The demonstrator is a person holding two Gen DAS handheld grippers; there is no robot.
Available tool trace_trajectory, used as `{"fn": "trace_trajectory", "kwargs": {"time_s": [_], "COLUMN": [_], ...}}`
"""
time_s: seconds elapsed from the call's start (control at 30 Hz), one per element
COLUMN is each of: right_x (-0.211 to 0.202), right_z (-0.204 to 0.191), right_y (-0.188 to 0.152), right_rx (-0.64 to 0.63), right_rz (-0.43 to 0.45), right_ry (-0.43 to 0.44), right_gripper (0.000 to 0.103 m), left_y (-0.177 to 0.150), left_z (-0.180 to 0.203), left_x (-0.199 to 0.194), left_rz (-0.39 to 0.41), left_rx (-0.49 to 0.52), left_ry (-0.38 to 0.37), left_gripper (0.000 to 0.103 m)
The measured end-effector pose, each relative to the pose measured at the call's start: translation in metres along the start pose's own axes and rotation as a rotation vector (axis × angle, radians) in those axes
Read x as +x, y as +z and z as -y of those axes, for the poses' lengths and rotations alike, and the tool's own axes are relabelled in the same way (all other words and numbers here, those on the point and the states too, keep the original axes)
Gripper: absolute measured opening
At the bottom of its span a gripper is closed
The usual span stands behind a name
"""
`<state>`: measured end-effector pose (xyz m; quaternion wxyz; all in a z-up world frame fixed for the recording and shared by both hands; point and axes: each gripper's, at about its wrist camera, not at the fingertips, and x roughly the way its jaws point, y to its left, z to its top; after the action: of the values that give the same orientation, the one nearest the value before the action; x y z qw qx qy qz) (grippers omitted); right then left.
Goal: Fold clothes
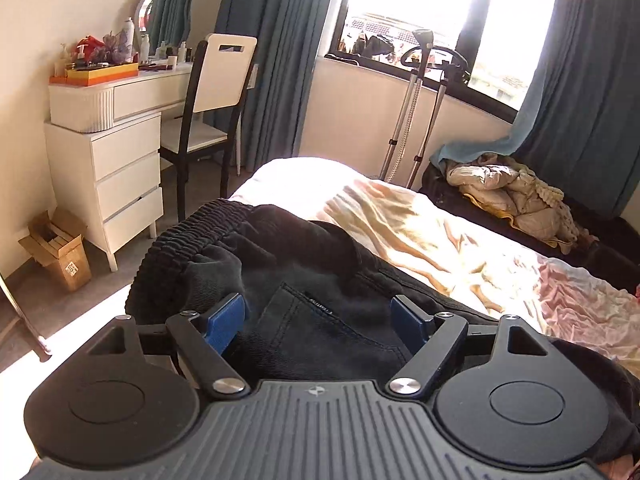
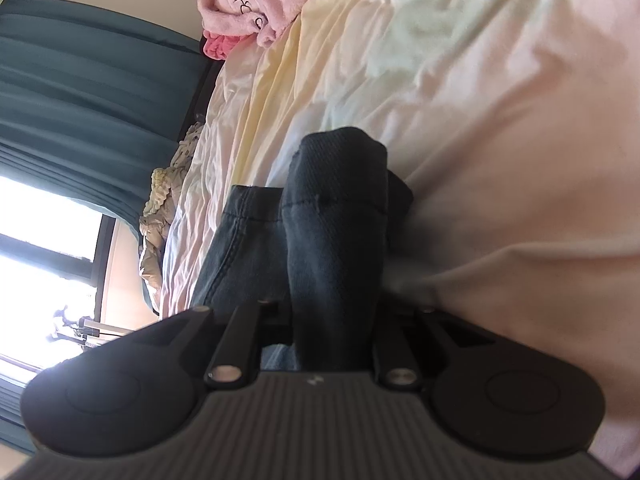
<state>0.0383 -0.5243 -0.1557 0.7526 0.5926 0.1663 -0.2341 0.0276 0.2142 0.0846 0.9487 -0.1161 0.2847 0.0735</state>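
Note:
Dark trousers (image 1: 288, 264) with an elastic waistband (image 1: 192, 240) lie bunched on the bed. My left gripper (image 1: 320, 322) is open, its blue pads (image 1: 224, 322) spread either side of the back pocket area, just over the cloth. In the right wrist view the camera is rolled sideways. My right gripper (image 2: 336, 312) is shut on a trouser leg end (image 2: 340, 208), the fabric rising between the fingers; a second leg hem (image 2: 248, 216) lies beside it on the sheet.
The bed has a crumpled cream and pink sheet (image 1: 440, 240). A white dresser (image 1: 112, 168) and chair (image 1: 216, 92) stand at the left. A garment steamer stand (image 1: 420, 112) and a clothes pile (image 1: 512, 196) are by the window. Pink clothes (image 2: 248, 4) lie on the bed.

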Motion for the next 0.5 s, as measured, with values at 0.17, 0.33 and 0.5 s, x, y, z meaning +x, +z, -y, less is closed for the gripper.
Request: {"fn": "trace_trajectory", "kwargs": {"time_s": [0.17, 0.33, 0.5], "right_x": [0.001, 0.002, 0.006], "right_z": [-0.007, -0.011, -0.014], "right_y": [0.001, 0.000, 0.002], "right_rx": [-0.064, -0.098, -0.122], "right_rz": [-0.003, 0.004, 0.018], "right_ry": [-0.020, -0.026, -0.019], "right_gripper": [0.016, 0.016, 0.016], "left_y": [-0.022, -0.057, -0.094], "left_z": [0.075, 0.145, 0.187], "left_x": [0.033, 0.074, 0.109], "left_rz": [-0.023, -0.095, -0.137], "left_rx": [0.111, 0.160, 0.252], "left_ry": [-0.050, -0.104, -0.087], "left_gripper": [0.084, 0.085, 0.085]}}
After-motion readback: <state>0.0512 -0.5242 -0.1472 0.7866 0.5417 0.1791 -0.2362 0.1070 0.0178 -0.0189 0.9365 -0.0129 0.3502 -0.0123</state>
